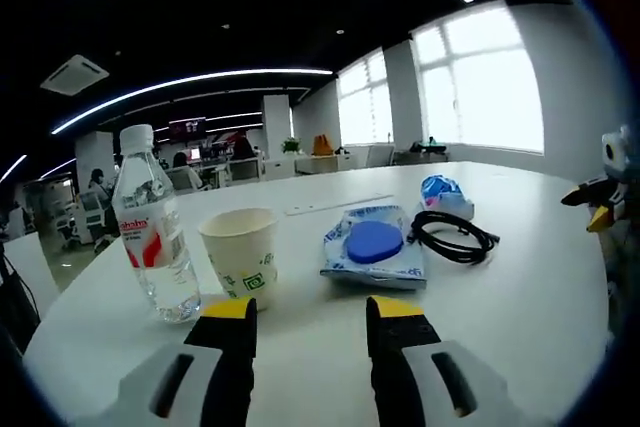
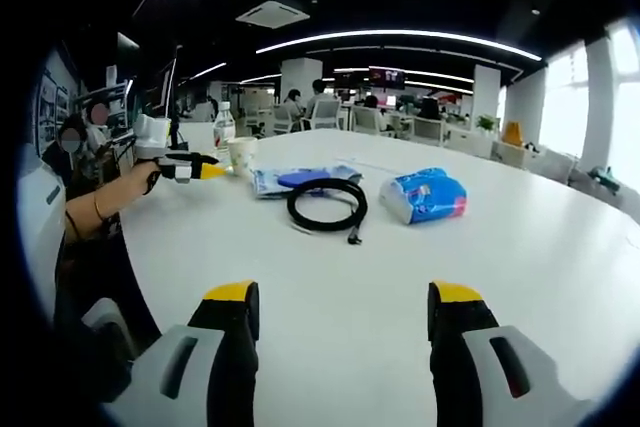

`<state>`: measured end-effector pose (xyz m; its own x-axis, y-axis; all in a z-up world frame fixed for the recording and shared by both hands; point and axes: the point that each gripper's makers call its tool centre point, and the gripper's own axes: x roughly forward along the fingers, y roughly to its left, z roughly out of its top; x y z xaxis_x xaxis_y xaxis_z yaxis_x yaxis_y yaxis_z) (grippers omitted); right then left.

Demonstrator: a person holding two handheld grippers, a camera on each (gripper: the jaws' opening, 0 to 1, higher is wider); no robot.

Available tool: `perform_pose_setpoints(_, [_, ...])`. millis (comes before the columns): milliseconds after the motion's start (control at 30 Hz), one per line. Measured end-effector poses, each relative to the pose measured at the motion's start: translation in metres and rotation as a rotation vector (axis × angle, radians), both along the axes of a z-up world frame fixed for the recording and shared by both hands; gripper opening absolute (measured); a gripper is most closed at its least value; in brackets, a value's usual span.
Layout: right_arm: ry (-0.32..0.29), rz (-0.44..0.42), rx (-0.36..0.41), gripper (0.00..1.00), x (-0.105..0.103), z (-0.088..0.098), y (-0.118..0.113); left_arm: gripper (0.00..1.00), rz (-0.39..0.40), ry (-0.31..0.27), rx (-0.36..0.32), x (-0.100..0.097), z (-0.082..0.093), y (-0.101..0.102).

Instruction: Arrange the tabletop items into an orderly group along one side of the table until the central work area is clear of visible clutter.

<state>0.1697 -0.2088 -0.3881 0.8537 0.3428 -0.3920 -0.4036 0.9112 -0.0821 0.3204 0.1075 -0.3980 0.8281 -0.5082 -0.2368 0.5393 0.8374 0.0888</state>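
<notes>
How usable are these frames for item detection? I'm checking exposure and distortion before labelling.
Left gripper view: the bright windows are blown out, the clear plastic water bottle is sharp, and fisheye bends the ceiling light strips. Right gripper view: even light, the coiled black cable is crisp, and the white round table curves at the edges.

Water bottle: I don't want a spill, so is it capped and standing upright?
Yes. The water bottle stands upright on the table with its white cap on.
</notes>
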Motion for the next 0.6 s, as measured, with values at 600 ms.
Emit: perform_pose_setpoints(600, [-0.027,0.056,-0.040,0.67,0.015,0.009,0.006,0.42,-0.092,-0.060,0.034,-0.016,0.008,-0.038])
